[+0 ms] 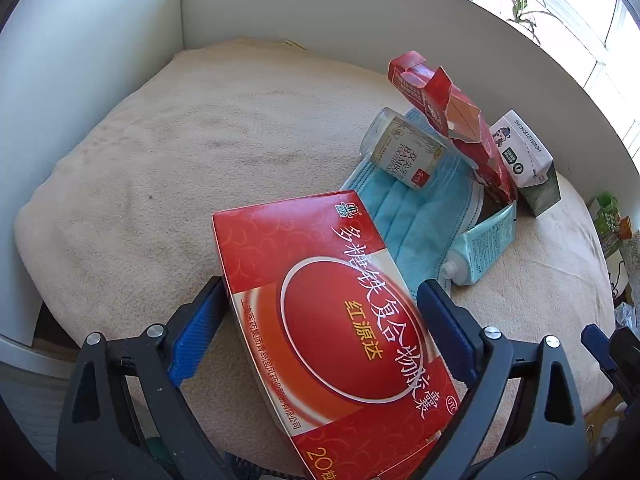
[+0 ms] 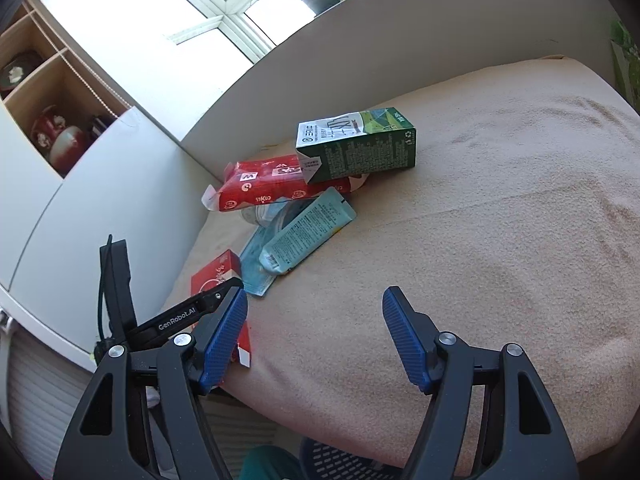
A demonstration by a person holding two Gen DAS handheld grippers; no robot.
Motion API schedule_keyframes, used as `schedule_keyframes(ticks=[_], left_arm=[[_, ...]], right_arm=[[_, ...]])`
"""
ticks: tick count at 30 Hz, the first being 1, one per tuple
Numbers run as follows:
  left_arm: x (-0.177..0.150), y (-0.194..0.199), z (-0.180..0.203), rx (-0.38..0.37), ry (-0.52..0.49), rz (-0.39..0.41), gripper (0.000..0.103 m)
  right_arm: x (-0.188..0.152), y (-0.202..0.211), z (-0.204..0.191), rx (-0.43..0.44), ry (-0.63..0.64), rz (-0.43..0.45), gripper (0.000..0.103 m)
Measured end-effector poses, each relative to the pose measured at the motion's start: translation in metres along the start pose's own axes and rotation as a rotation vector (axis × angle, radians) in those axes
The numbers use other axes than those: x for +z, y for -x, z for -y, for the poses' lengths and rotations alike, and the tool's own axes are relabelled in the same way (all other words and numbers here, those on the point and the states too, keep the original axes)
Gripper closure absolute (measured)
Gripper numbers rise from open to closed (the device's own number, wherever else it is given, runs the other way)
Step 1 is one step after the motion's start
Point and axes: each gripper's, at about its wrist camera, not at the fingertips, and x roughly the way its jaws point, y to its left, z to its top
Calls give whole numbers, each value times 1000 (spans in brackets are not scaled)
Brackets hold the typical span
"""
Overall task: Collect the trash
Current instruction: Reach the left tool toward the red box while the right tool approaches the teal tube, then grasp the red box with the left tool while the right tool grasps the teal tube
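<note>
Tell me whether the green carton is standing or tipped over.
Tipped over: the green carton lies on its long side, one end propped on the red packet.

Right hand-held gripper w/ jaws apart over beige blanket — trash pile beyond, green carton on top.

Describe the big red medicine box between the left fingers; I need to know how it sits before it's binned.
The red box is flat printed cardboard with white and gold Chinese lettering around a dark red oval. It looks intact and closed, lying tilted on the beige blanket, between the left gripper's wide-spread blue fingers. Its far corner overlaps the blue face mask.
</note>
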Motion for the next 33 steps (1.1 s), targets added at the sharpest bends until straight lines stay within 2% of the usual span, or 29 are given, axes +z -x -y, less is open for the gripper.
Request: schedule_keyframes(ticks=[5, 8, 15, 17, 22, 23, 24, 25, 29, 33], left_arm=[[0, 2, -27, -19, 19, -8, 7], [0, 0, -40, -43, 36, -19, 7], [0, -1, -51, -75, 41, -23, 7], [1, 1, -47, -83, 44, -23, 7], [1, 1, -44, -96, 39, -23, 7], [0, 2, -45, -99, 39, -23, 8], [0, 1, -46, -102, 41, -24, 8], [0, 2, -47, -106, 43, -26, 8], [0, 3, -51, -123, 50, -31, 10], [-1, 7, -58, -144, 73, -35, 12]], right_arm=[[13, -39, -17, 32, -78, -58, 33], [20, -65, -23, 21, -141, -87, 33], [31, -108, -32, -115, -210, -92, 33], [33, -115, -37, -151, -194, -91, 33], [34, -129, -56, -262, -55, -105, 34], [34, -131, -59, -278, -31, -110, 37], [33, -131, -60, -301, -15, -112, 46], [37, -131, -57, -307, -11, -113, 48], [36, -119, -41, -250, -44, -115, 60], [32, -100, -20, -147, -92, -126, 83]])
